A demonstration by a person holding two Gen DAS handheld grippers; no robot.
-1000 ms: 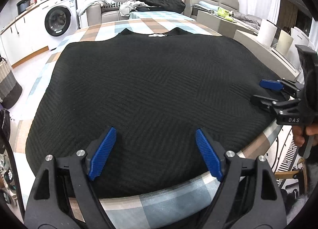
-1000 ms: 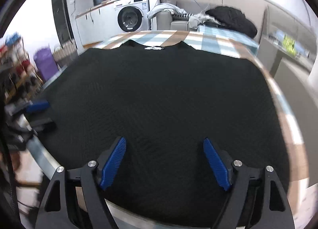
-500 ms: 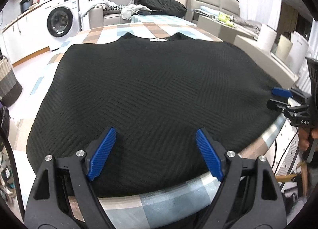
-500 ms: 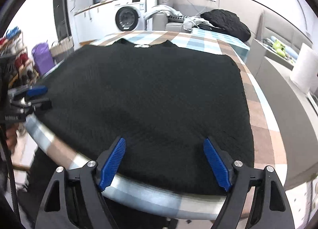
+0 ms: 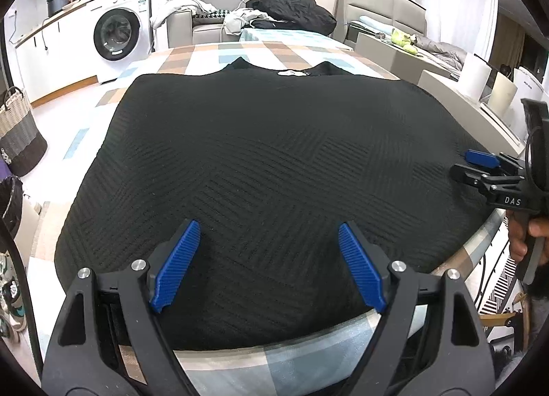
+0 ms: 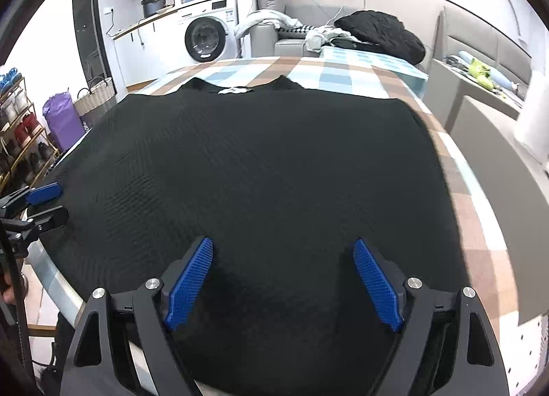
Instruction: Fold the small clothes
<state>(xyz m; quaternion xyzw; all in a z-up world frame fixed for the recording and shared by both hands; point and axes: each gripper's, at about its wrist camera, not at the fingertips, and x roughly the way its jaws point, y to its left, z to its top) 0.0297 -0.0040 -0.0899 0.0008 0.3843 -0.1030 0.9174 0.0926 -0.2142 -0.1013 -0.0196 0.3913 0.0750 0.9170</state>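
Left gripper, right gripper — both tilted downward, jaws apart, empty — over flat black ribbed knit sweater on checked tabletop.

Both wrist views look down from the surface's near edge, sharing the black garment and the far edge.

A black ribbed-knit sweater lies on a blue, tan and white checked tablecloth.
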